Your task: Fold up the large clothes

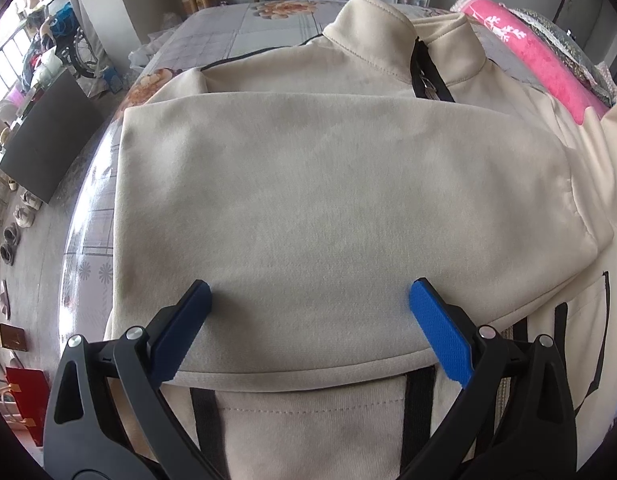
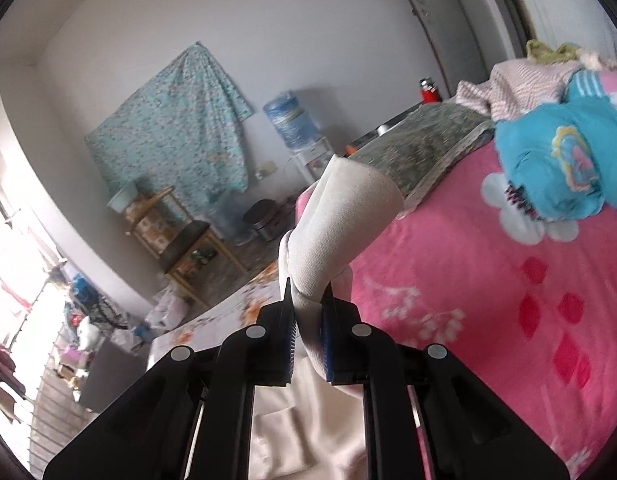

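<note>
The jacket [image 1: 308, 184] is lying flat on the table [image 1: 212, 36], straight ahead of the left gripper [image 1: 308, 320], with its collar [image 1: 388, 28] at the far end, so its long axis is running away from the jaws. A sleeve is lying folded across the chest, crosswise to that axis, its lower edge passing just under the blue pads [image 1: 440, 336]. The left jaws are standing wide apart, holding nothing and hovering over the sleeve.

The right gripper [image 2: 308, 320] is pinching a cuff [image 2: 340, 224] between jaws pressed together on it, the cuff sticking up beyond the tips and the cloth trailing down below them. By my judgement this sleeve is the one to be laid across next, toward the left gripper's side, and the right hand is the one placed to do it.

No brand, label or readable writing is showing on the jacket or elsewhere.
</note>
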Demonstrator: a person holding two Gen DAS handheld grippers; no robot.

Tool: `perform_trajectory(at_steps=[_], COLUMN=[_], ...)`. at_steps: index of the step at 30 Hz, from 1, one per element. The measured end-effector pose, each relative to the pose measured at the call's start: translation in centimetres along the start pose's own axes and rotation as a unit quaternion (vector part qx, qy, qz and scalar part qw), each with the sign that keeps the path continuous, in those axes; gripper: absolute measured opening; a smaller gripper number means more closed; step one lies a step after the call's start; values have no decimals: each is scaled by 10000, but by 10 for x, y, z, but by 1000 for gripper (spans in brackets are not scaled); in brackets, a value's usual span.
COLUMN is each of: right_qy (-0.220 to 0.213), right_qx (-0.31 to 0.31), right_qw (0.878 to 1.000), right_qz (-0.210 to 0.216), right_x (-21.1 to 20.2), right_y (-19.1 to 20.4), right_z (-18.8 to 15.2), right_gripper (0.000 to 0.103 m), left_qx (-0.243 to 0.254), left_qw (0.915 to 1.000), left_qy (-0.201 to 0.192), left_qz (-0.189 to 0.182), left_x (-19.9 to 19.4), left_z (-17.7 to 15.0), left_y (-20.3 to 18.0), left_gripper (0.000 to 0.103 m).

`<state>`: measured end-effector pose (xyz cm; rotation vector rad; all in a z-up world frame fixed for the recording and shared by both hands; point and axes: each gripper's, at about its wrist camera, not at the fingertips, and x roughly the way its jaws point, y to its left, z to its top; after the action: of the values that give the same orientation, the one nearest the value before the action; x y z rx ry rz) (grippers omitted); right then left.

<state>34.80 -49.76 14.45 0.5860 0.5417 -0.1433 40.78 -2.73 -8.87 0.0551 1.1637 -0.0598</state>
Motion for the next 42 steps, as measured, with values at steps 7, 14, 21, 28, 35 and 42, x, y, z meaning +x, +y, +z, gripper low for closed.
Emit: perform_trajectory(at_steps=[7, 14, 21, 28, 35, 42], right_qy=[389, 537, 616, 433, 618, 2477], right_qx=[-455, -681, -461, -779, -1729, -2442], right_qw=[9982, 9962, 9970, 9954, 9790, 9319], right_qz=[5, -2, 19, 351, 887, 1028], right_x=[-5, -7, 11, 15, 45, 125], right_y=[45, 69, 72, 123, 206, 227], right_z=[-25, -52, -62, -76, -156, -270], right_gripper=[11, 11, 11, 11, 12, 45], left_qx=[404, 657, 756, 37, -170, -246], left_qw=[9983, 9964, 9957, 9927, 9873, 9716], left_qy=[362, 433, -203, -832, -844, -715], left_qz=[-225, -322, -486, -867, -1337, -2244], left_x=[1, 0, -8, -44, -60, -59], left_z=[4, 3, -15, -28, -52, -62], left_y=[2, 2, 7, 59, 82, 86], left_gripper=[97, 97, 97, 93, 57, 48])
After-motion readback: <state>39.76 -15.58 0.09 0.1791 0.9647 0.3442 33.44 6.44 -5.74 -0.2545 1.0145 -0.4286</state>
